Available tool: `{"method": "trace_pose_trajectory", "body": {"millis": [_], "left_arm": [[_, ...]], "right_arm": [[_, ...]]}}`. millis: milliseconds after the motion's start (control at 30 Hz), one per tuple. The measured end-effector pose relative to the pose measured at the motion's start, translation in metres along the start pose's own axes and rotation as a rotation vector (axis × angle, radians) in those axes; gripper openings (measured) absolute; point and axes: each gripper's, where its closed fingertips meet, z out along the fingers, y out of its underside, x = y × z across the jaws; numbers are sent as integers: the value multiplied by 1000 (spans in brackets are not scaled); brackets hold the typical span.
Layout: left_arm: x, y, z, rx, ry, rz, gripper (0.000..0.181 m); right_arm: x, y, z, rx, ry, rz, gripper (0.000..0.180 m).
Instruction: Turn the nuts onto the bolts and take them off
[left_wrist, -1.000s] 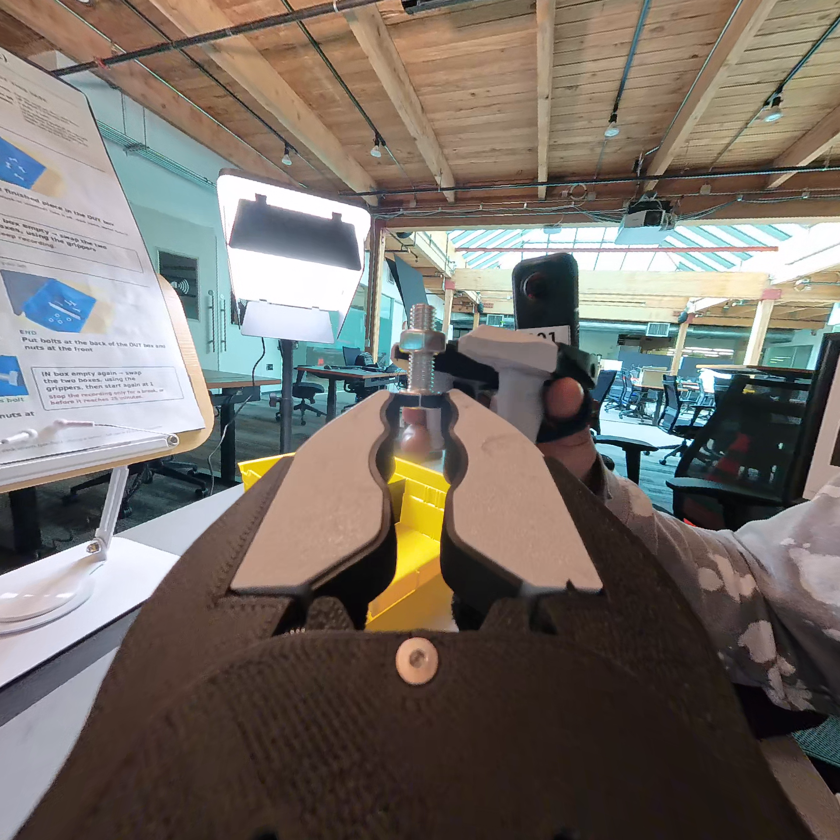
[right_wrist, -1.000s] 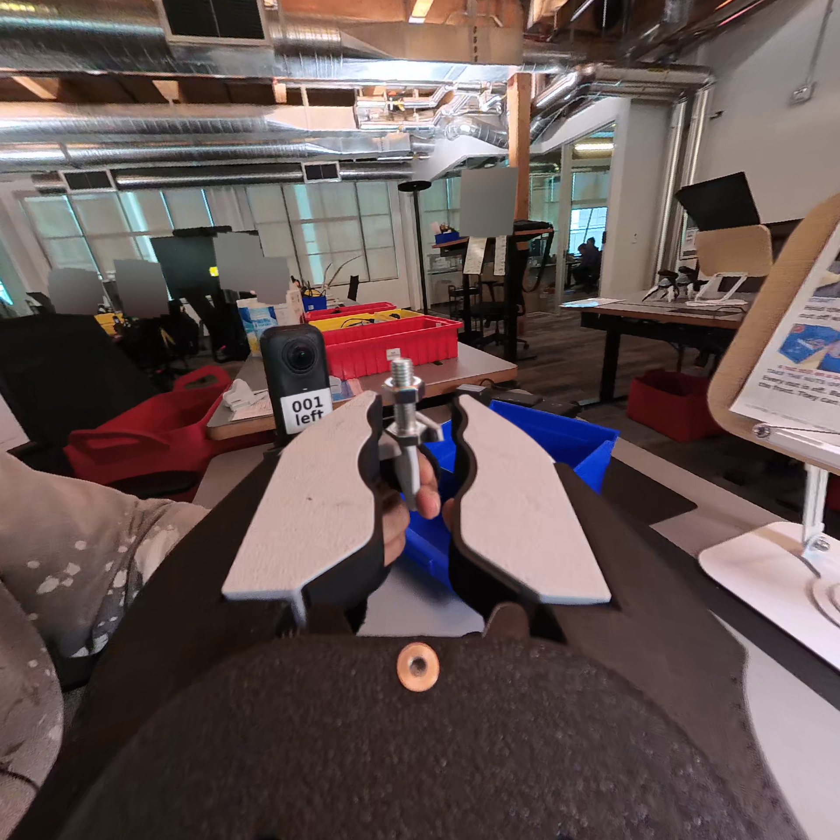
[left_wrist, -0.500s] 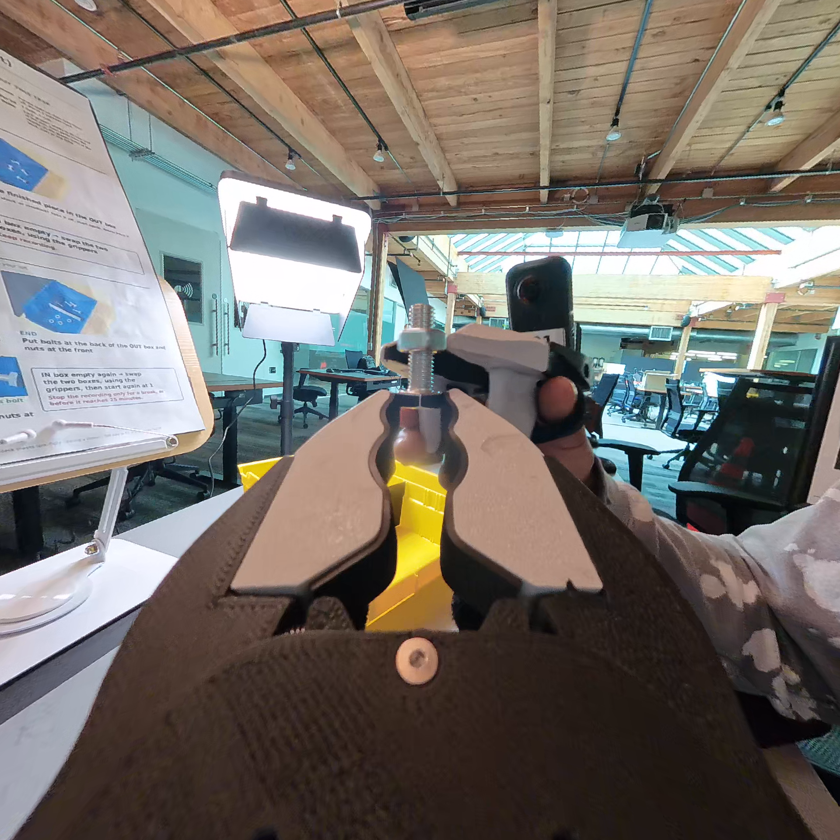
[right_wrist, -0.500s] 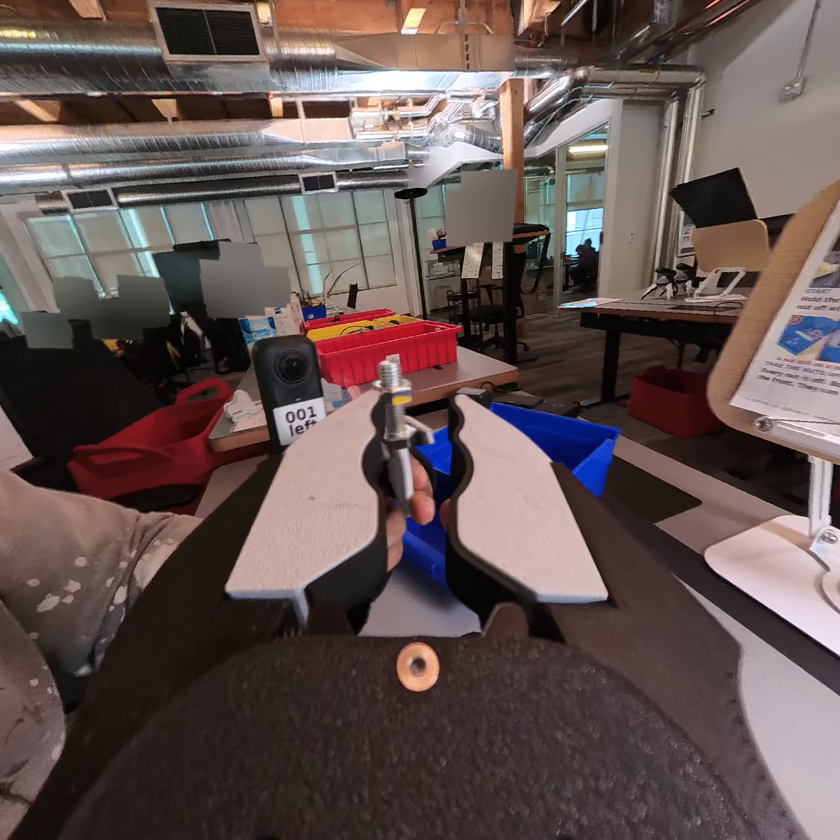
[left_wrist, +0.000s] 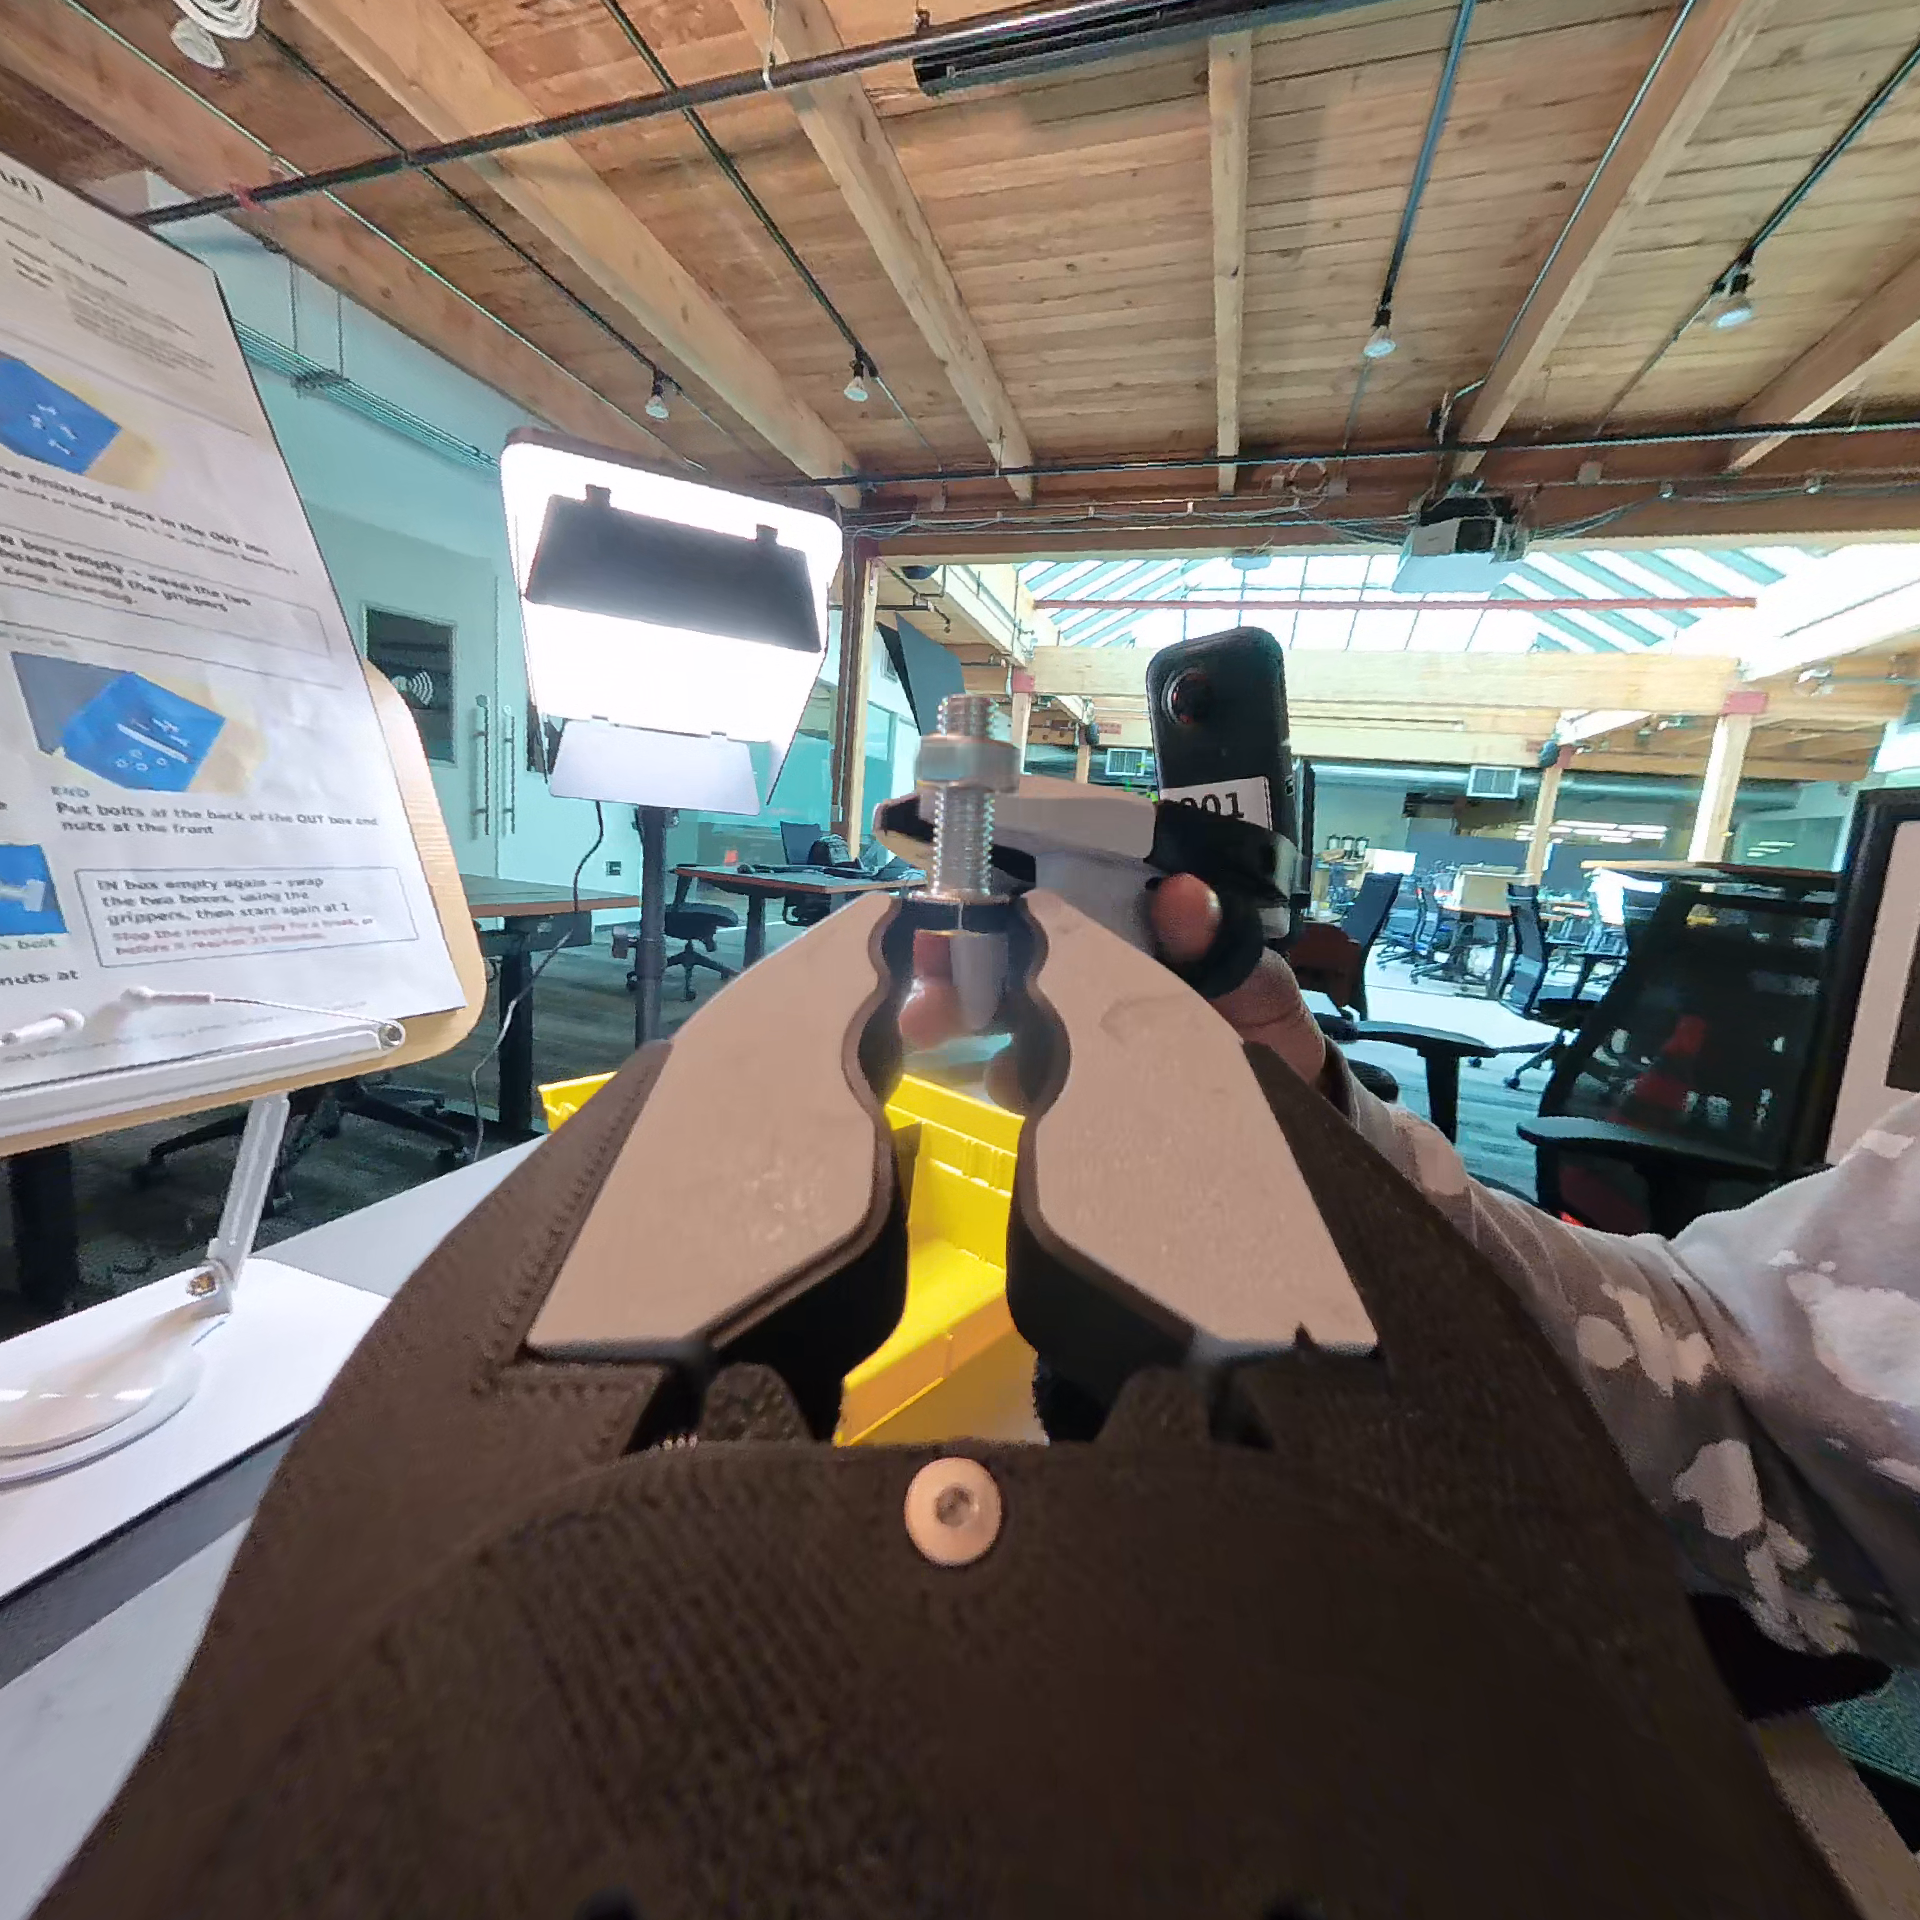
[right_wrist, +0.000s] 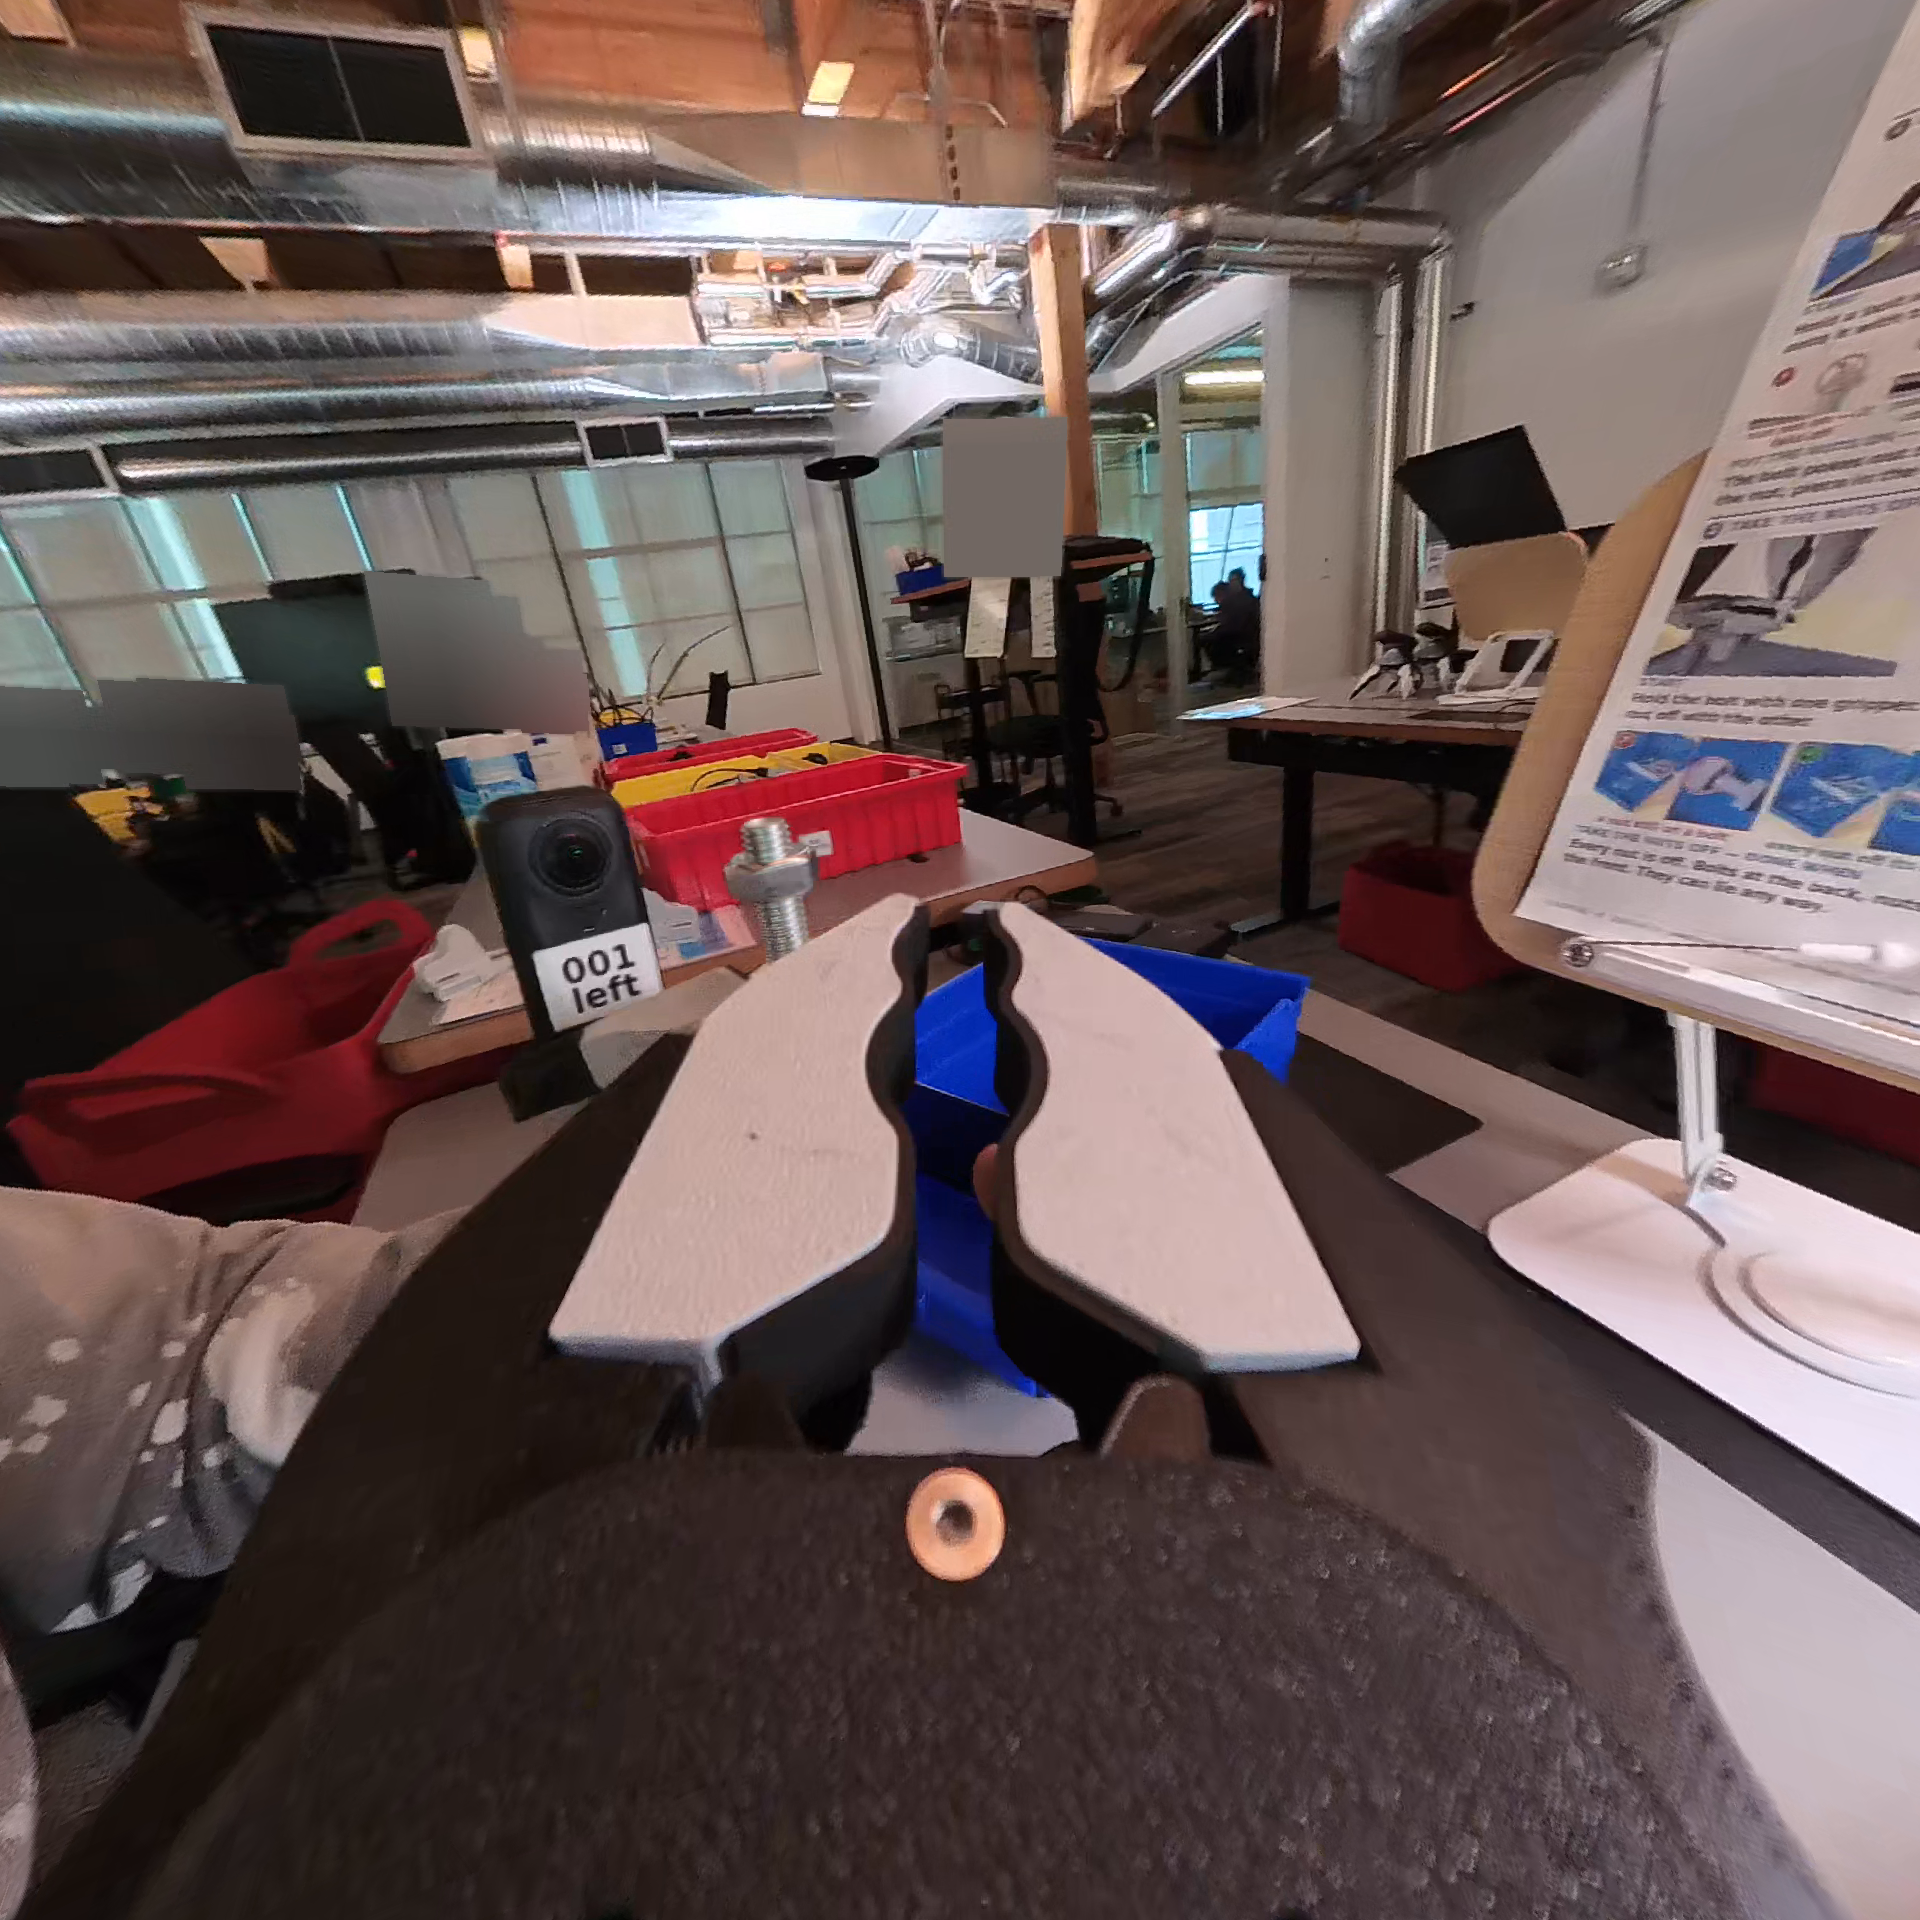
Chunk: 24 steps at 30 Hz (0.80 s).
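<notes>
My left gripper (left_wrist: 961, 914) is shut on the head of a steel bolt (left_wrist: 961, 831) and holds it upright above the table. A hex nut (left_wrist: 966, 767) sits on the thread near the top. In the right wrist view the bolt (right_wrist: 774, 914) and nut (right_wrist: 769, 871) stand just left of my right gripper (right_wrist: 951, 920). Its jaws are almost together with nothing between them. In the left wrist view the right gripper (left_wrist: 902, 823) lies sideways right behind the bolt, below the nut. I cannot tell if it touches the thread.
A yellow bin (left_wrist: 935, 1195) lies under the left gripper. A blue bin (right_wrist: 1195, 1013) lies under the right one. An instruction sheet on a wooden stand (left_wrist: 187, 727) with a white base (right_wrist: 1766, 1278) stands at the table's side. A sleeved arm (left_wrist: 1662, 1351) comes in from the right. Both grippers' tips are close together, under 4 cm apart.
My right gripper had its jaws around the bolt at the nut. It has come off, narrowed its jaws and shifted right, so the bolt is now left of its fingers. The left gripper still holds the bolt.
</notes>
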Motion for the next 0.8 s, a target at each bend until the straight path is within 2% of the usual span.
{"method": "trace_pose_trajectory", "body": {"millis": [133,233,300,367,400,533,633,700,733,800], "left_arm": [[-1,3,1,-10,-7,0,18],[1,8,3,-24,-1,1,18],[3,7,3,-24,1,-1,18],[3,2,1,2,17,-11,18],[3,1,1,-1,10,0,18],[1,3,2,-13,1,5,18],[3,9,3,-26,7,3,18],[4,7,3,-20,5,1,18],[3,5,2,-6,9,-7,18],[2,0,1,0,8,3,18]], "right_arm": [[-20,1,4,-10,-85,-3,26],[-29,7,10,-29,-110,-1,31],[-25,7,10,-25,-94,6,30],[-12,1,5,4,-36,30,9],[-7,-2,2,19,-18,24,8],[-20,-3,3,5,-82,15,26],[-29,4,9,-24,-97,-11,32],[-24,4,9,-14,-76,-14,31],[-16,2,6,-8,-44,3,16],[-1,-5,0,25,22,1,8]]}}
